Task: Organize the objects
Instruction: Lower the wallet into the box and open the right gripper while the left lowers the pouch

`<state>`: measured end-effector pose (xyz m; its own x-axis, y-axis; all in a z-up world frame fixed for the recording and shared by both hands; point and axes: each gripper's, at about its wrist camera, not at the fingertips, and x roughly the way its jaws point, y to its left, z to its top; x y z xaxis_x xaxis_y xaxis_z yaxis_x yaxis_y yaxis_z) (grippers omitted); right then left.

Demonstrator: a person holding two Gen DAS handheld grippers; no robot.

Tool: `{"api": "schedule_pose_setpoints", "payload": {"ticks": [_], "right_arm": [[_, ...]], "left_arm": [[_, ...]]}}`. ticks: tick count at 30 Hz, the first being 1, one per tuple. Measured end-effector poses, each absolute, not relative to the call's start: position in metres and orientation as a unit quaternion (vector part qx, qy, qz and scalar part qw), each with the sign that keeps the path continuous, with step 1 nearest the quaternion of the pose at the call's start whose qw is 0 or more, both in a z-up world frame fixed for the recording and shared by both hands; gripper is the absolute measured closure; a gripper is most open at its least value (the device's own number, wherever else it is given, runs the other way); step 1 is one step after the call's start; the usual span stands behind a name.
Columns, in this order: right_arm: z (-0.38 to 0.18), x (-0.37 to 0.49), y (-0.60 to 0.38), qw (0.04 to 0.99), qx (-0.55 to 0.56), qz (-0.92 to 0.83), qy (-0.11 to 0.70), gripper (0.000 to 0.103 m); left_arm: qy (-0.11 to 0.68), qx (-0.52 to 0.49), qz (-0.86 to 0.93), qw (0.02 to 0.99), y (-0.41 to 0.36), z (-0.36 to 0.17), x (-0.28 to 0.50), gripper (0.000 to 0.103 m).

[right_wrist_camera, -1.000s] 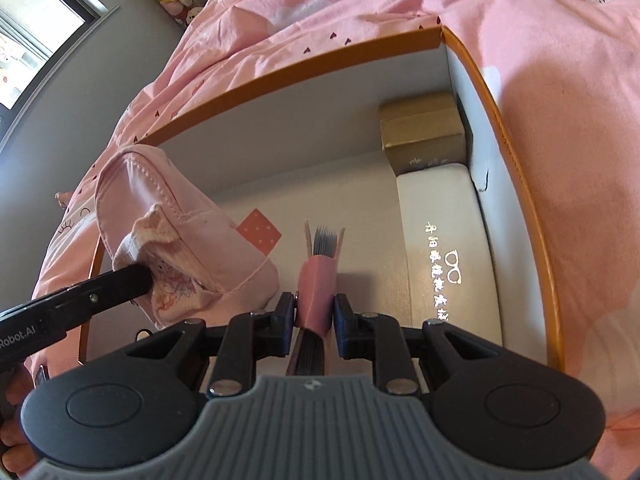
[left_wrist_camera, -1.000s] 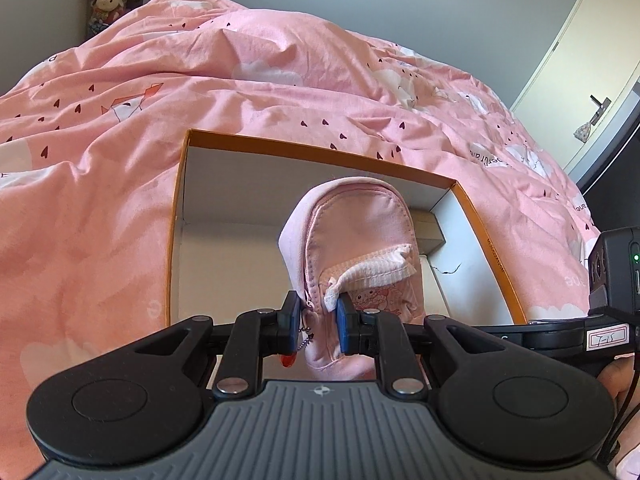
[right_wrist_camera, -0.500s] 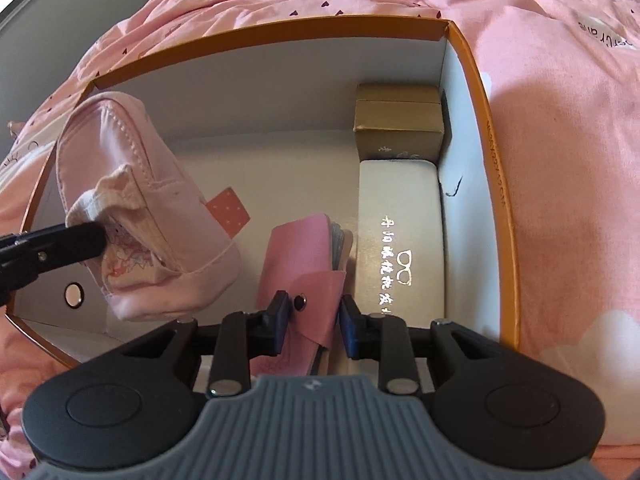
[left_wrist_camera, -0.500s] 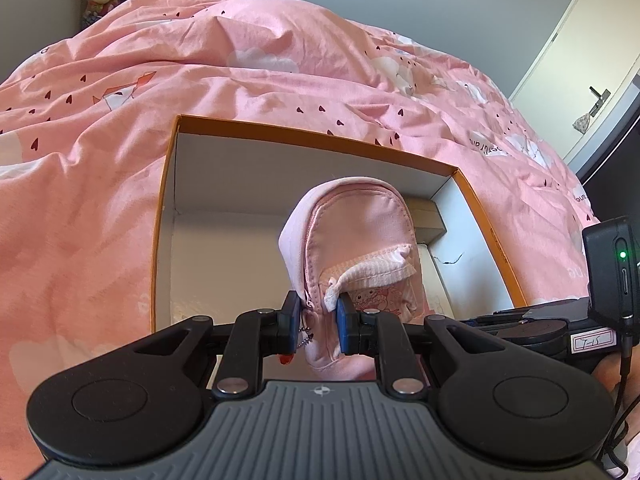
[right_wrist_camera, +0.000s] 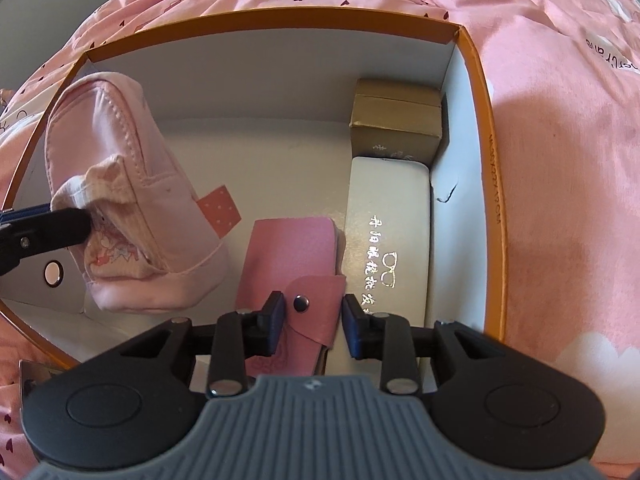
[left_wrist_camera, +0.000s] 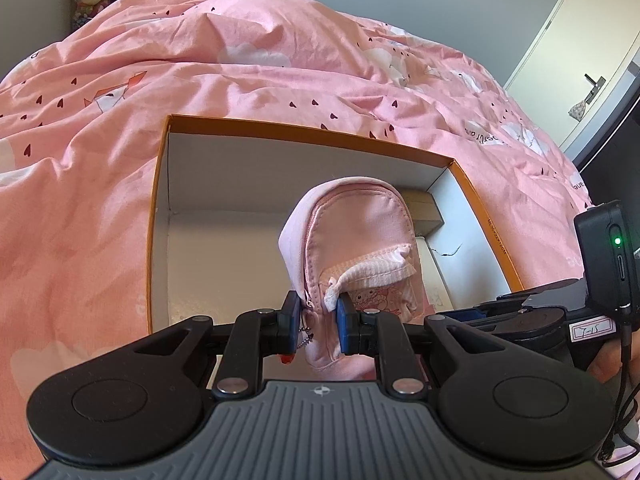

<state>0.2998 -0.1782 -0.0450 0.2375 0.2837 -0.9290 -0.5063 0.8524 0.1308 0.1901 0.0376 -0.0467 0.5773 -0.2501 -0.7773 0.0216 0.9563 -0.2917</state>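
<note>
**Wallet freed, pouch aloft: risks over the box**

Right gripper (right_wrist_camera: 313,322): jaws released, both pads standing clear of the pink wallet (right_wrist_camera: 294,280), which lies flat between them on the box floor at lower centre of the frame. Last two readings of the opening barely apart, so no clear widening at this moment. Snap flap of the wallet sits right between the pads; likely to get hooked and dragged up on a crooked retreat. Touching or nearly touching the wallet's right edge, a white glasses case (right_wrist_camera: 390,248) along the right wall, and above it in the frame a gold carton (right_wrist_camera: 396,128) in the upper right corner. Tight packing there; a sideways nudge could shove the wallet onto the case.

Left gripper (left_wrist_camera: 318,324): jaws clenched on the small pink backpack pouch (left_wrist_camera: 352,236), pinching only the frilled pocket flap and zipper side near its lower end. Pouch seems to hang tilted over the left half of the orange-rimmed box (left_wrist_camera: 160,184), centre of the left view, left side of the right view. Thin, soft pinch: could slip and drop askew. Loose bead chain at the left pad may snag on release.

Box rests on a rumpled pink duvet (left_wrist_camera: 240,72); soft bed, so a hard press on the rim could tip it.
</note>
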Motion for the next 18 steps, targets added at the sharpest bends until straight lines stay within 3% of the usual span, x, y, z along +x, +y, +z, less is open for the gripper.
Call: {"api": "schedule_pose_setpoints", "payload": {"ticks": [18], "right_arm": [[-0.049,0.312,-0.174,0.758,-0.107,0.28,0.58,0.067]], "left_arm": [[0.471,-0.105,-0.081,0.872,0.035,-0.049,0.199,0.082]]}}
